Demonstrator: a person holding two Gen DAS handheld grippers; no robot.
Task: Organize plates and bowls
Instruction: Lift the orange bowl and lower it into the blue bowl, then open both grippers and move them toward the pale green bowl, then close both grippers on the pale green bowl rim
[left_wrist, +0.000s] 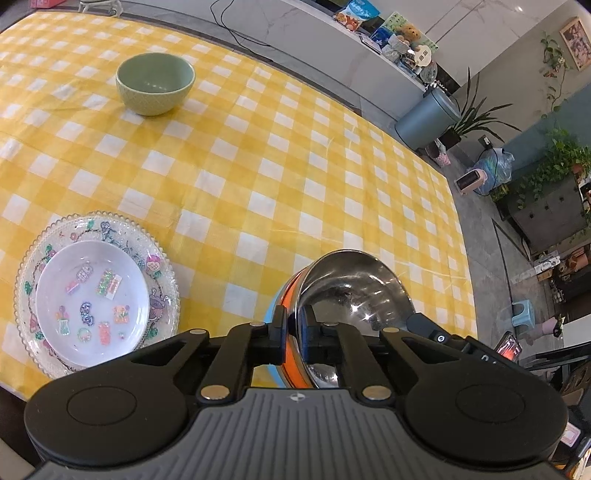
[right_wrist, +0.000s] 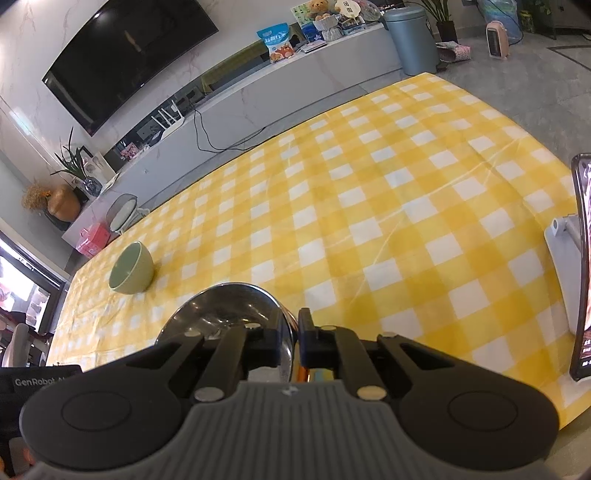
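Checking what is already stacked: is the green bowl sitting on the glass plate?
No. The green bowl stands alone on the tablecloth, far from the glass plate, which holds a small white dish.

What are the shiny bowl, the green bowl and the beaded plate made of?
Shiny bowl: likely stainless steel inside, mirror-polished, with sharp reflections; its orange and blue outer shell looks like plastic.
Green bowl: probably glazed ceramic, with thick walls, a soft sheen and a faint embossed pattern outside.
Beaded plate: clear glass or acrylic, since the cloth shows through it; I cannot tell which.
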